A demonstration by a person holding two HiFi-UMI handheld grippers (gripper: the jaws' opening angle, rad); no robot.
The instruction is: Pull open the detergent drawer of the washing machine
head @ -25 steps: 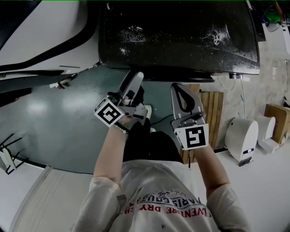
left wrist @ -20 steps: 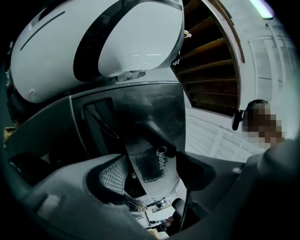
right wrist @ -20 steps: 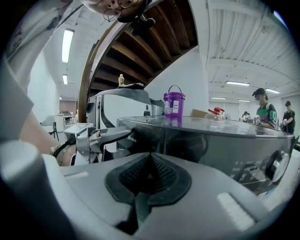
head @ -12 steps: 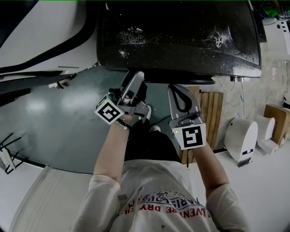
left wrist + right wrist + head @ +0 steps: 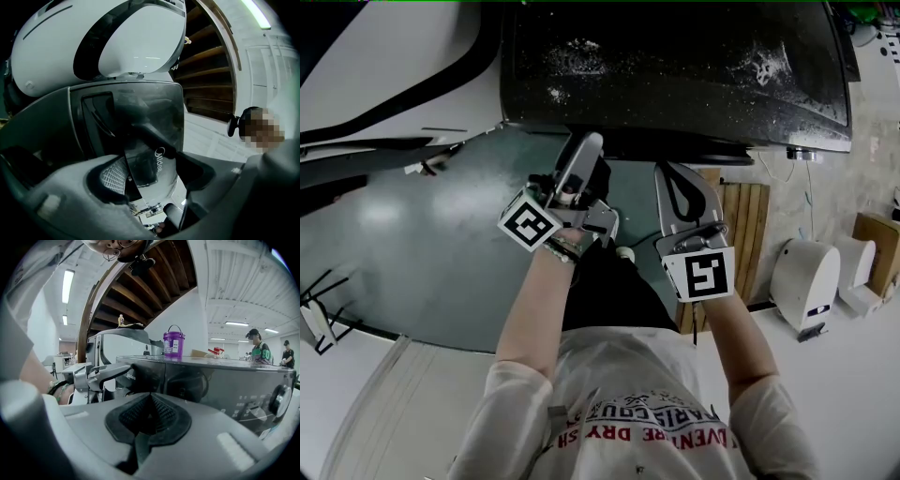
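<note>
Grey-green floor spreads under a dark, glossy front-loading washing machine with a speckled black top. Its shiny dark detergent drawer front sits at the left end of the control band, just under the top edge, and looks closed or barely out. The left gripper reaches up to it with its jaws spread wide. The drawer front stands between them, beside the ribbed left pad, but whether either pad touches it I cannot tell. The step in hand looks like taking hold: close squarely on the front's edge or recess, then draw straight back toward the body, level and without twisting, since the glossy face may slip. The right gripper hangs just to the right with its jaws pressed together on nothing. White lettering on the drawer reads "Midea". Farther out, a round dial marks the panel's right end, a purple lidded bucket stands on top, its label unreadable, and a wooden slatted pallet lies on the floor.
</note>
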